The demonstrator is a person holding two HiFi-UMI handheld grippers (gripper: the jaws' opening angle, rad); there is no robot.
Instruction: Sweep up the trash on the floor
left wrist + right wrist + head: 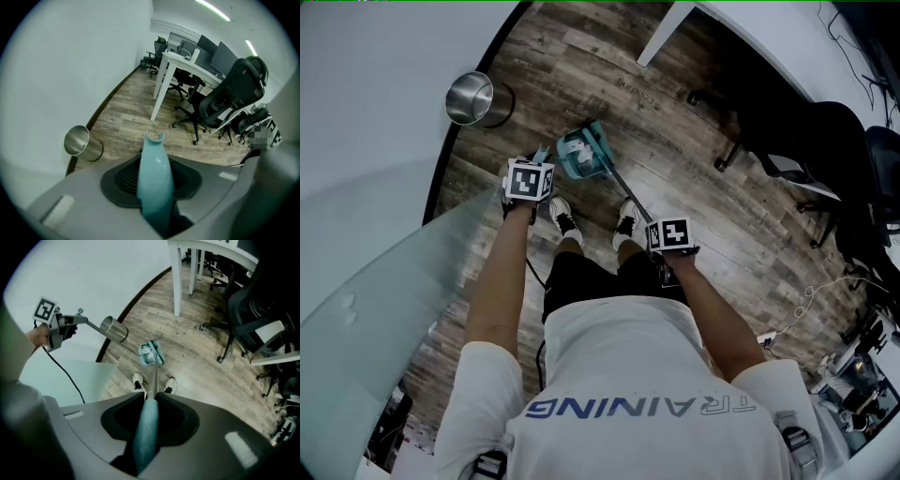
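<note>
A teal dustpan and broom head [581,155] sit together on the wood floor in front of the person's shoes, with pale scraps among them. My left gripper [532,169] is shut on a teal handle [153,173] whose notched tip sticks out past the jaws. Seen from the right gripper view, a metal rod runs from the left gripper [63,329] down to the teal tools [150,352]. My right gripper [661,234] is shut on a second teal grip [146,432], and its metal rod [628,192] also leads to the tools. Which rod carries the broom is unclear.
A steel trash can [473,98] stands by the curved white wall at the left. A glass panel [384,272] lies along my left side. A white desk leg [661,33] and black office chairs [806,150] are ahead and right. Cables [806,300] trail at the right.
</note>
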